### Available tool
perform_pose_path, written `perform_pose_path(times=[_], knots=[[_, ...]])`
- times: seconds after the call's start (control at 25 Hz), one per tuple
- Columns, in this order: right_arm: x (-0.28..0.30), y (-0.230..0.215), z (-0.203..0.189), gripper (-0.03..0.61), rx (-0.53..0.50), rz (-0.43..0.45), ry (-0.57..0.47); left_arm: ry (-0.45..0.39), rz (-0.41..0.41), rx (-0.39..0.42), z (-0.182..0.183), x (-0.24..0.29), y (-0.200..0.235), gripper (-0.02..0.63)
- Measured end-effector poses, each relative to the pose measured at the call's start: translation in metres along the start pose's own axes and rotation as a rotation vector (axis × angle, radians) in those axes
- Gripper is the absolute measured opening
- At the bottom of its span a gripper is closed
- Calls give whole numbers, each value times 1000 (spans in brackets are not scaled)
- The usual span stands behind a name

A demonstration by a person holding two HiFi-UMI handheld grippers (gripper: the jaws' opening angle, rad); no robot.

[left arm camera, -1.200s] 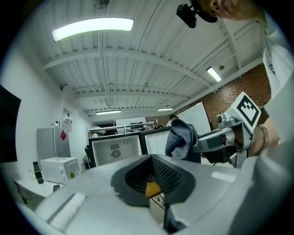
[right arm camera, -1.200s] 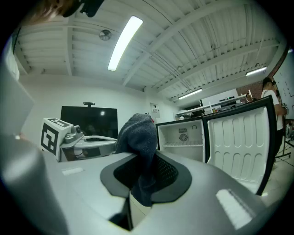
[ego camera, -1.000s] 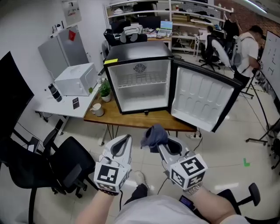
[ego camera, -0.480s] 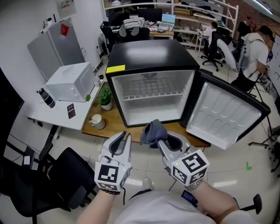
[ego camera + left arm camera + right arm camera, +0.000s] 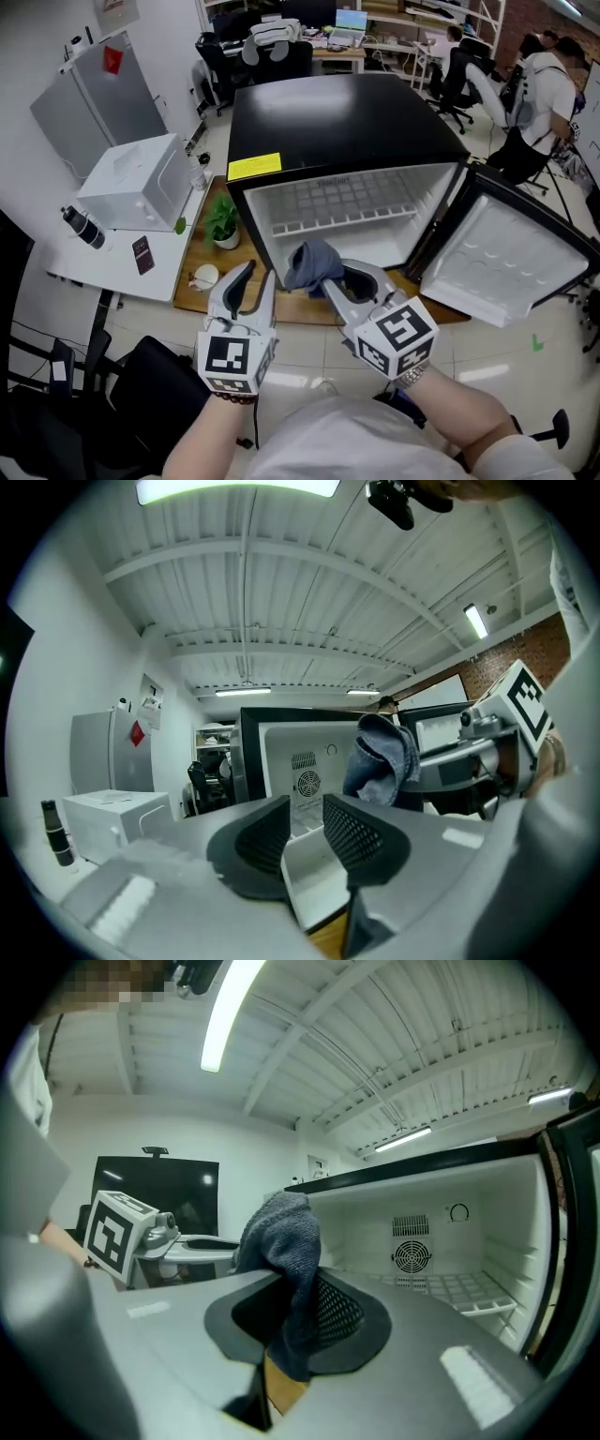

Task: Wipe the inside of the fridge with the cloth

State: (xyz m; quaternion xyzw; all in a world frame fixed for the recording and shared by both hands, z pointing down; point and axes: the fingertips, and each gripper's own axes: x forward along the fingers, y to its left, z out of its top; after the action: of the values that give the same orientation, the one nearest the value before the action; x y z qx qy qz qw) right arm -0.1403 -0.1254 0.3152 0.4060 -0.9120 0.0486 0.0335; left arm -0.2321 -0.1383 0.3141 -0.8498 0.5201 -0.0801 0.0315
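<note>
You've closed in on fridge (image 5: pixel 347 122). Right gripper (image 5: pixel 328 281) clamps cloth (image 5: pixel 307 261); left gripper (image 5: pixel 257 273) jaws just opened, empty. Wiping not yet started.

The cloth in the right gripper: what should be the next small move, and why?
Probably move the right gripper forward into the open fridge until the cloth meets an inner wall. Its jaws are clamped on the cloth, the door stands wide open, and the cloth hangs just before the opening, seemingly touching nothing inside yet.
</note>
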Motion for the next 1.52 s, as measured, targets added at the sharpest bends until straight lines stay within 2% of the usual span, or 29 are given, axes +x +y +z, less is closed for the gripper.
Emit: perform_pose_path(times=[0.32, 0.8, 1.08, 1.52], knots=[[53, -14, -3, 57, -11, 47, 15, 28, 19, -21, -9, 28, 28, 112], [112, -28, -19, 57, -14, 140, 42, 78, 54, -46, -27, 59, 46, 114], [140, -30, -22, 57, -16, 182, 54, 100, 60, -25, -29, 62, 50, 98], [158, -27, -19, 57, -78, 188, 36, 119, 89, -13, -30, 62, 55, 98]])
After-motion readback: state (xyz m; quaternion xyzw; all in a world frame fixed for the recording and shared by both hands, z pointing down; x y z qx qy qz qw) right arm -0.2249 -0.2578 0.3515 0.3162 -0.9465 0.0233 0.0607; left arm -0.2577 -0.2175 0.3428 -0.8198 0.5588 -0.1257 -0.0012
